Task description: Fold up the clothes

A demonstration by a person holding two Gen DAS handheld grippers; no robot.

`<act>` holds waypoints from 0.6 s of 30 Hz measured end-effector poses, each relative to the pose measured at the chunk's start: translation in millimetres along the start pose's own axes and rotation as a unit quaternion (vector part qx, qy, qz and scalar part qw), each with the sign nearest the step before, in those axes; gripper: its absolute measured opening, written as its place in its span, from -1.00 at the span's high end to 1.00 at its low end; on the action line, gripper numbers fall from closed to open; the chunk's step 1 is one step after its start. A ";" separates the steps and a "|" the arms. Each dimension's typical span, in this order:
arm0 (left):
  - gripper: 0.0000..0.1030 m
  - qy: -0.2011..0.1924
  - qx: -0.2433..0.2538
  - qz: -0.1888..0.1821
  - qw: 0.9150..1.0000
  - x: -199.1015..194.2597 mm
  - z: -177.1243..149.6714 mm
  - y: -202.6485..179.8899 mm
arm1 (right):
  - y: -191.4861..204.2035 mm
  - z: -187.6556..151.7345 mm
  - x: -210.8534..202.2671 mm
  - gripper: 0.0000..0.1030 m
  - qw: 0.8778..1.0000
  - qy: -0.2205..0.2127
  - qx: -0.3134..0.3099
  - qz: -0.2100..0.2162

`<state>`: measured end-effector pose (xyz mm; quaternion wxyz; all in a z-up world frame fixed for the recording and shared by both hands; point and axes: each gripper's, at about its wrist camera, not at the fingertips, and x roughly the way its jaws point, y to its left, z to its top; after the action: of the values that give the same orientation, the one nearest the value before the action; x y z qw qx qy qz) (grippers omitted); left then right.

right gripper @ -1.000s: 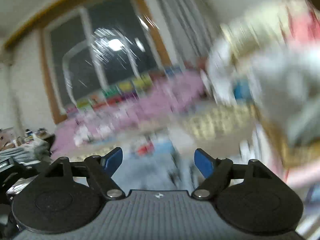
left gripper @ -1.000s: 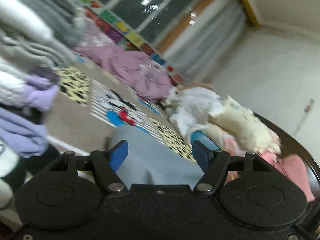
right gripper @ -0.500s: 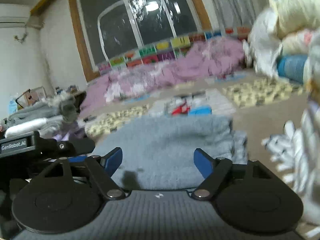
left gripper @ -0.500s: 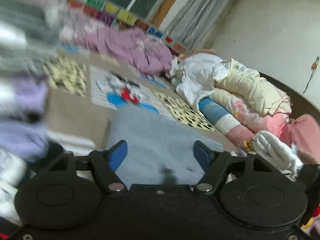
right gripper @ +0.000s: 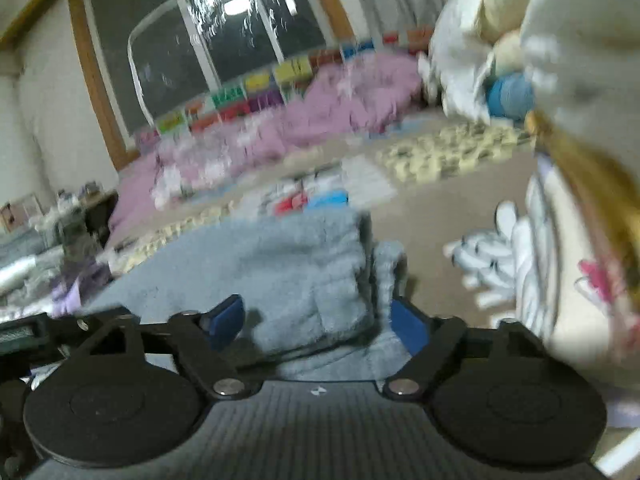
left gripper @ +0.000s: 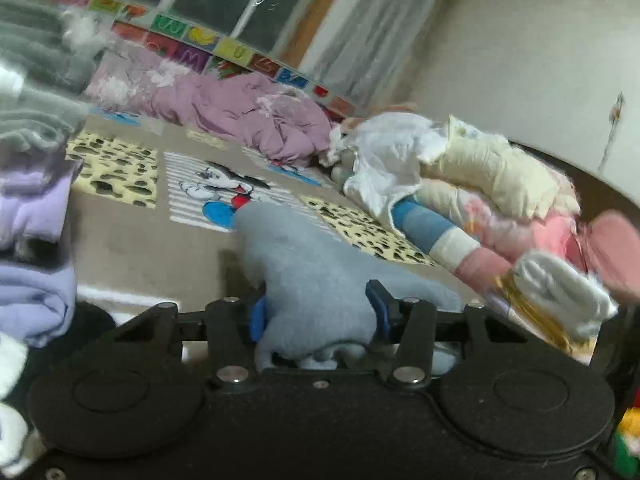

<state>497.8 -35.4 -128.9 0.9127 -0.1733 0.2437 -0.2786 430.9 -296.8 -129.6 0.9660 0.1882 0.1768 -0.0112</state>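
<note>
A fuzzy grey-blue garment (left gripper: 316, 268) lies on the patterned bed cover. My left gripper (left gripper: 318, 314) is shut on a bunched edge of it, which bulges between the blue pads. In the right wrist view the same garment (right gripper: 280, 264) spreads flat ahead. My right gripper (right gripper: 320, 320) sits over its near edge with the fingers wide apart, and cloth lies between them. The left gripper's black body shows at the left edge of the right wrist view (right gripper: 24, 332).
A pile of folded clothes (left gripper: 32, 200) stands at the left. Stacked white, cream and pink bedding (left gripper: 480, 184) sits at the right. A rumpled pink quilt (left gripper: 240, 112) lies along the window. The cartoon-print cover (left gripper: 216, 192) lies beyond the garment.
Both grippers dropped down to the grey-blue garment's near edge. My left fingers closed on the cloth and bunched it up. My right fingers stayed wide apart.
</note>
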 end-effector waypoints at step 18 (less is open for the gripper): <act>-0.76 -0.048 -0.054 0.083 0.994 -36.5 11.9 10.8 | 14.8 -2.0 -19.7 -0.83 0.998 -0.060 -0.023 -0.010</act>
<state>482.3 -3.1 -111.3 0.9327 -0.2144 0.2281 -0.1793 413.1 -283.2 -119.3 0.9787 0.1634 0.1208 -0.0276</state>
